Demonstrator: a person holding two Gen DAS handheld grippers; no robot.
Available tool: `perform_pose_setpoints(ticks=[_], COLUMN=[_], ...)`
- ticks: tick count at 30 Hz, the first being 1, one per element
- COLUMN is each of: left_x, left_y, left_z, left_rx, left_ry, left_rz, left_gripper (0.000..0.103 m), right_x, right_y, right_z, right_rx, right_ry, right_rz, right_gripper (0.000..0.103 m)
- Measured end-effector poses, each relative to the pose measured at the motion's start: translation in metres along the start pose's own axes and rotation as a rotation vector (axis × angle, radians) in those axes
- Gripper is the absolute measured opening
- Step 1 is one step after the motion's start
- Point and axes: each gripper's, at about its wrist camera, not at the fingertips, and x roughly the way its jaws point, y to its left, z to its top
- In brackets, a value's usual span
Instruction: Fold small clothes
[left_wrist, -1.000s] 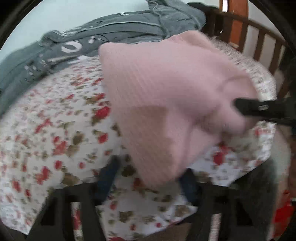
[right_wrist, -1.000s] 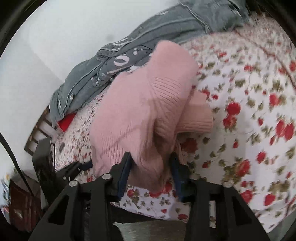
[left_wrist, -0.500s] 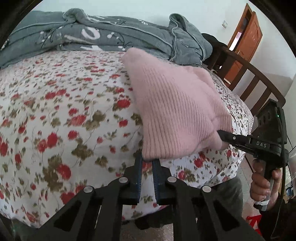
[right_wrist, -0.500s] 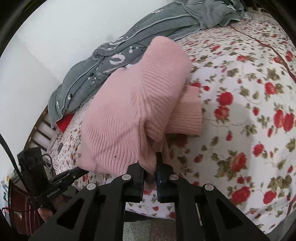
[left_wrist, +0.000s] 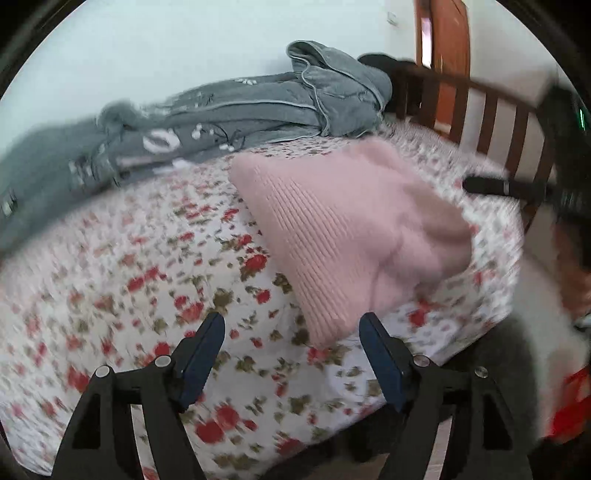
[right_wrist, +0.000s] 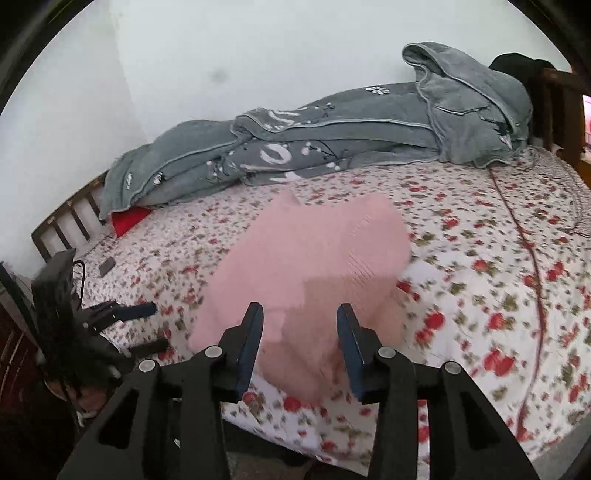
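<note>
Pink knit sweater (left_wrist: 343, 236) lies folded near the edge of the floral bedsheet (left_wrist: 129, 258); left gripper (left_wrist: 291, 354) and right gripper (right_wrist: 300, 341) both opening, pinching nothing; likely soft, light, floppy; grab at ribbed hem corners.

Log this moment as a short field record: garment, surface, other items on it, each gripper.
garment: pink knit sweater, folded in a bundle near the bed's front edge
surface: floral bedsheet
other items: grey blanket bunched along the wall side
left gripper: jaws opening, nothing pressed between them
right gripper: jaws opening, sweater released
</note>
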Motion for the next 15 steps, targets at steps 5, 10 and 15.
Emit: perform_pose_setpoints(ticks=[5,10,15], left_x=[0.03,0.041,0.038], left_y=[-0.019,-0.025,-0.019], left_z=[-0.009,-0.002,0.001], left_rx=[0.04,-0.013,-0.07], left_ry=[0.058,0.006,-0.031], left_rz=[0.023,0.003,-0.082], left_gripper=[0.074,0.05,0.026], right_x=[0.024,0.042,0.044], right_y=[0.001,-0.008,-0.021], right_z=[-0.007,-0.011,-0.01], right_rx=[-0.01,0.002,0.036], right_ry=[-0.006,0.022,0.028], right_rz=[-0.022,-0.031,-0.027], right_gripper=[0.041,0.041,0.041])
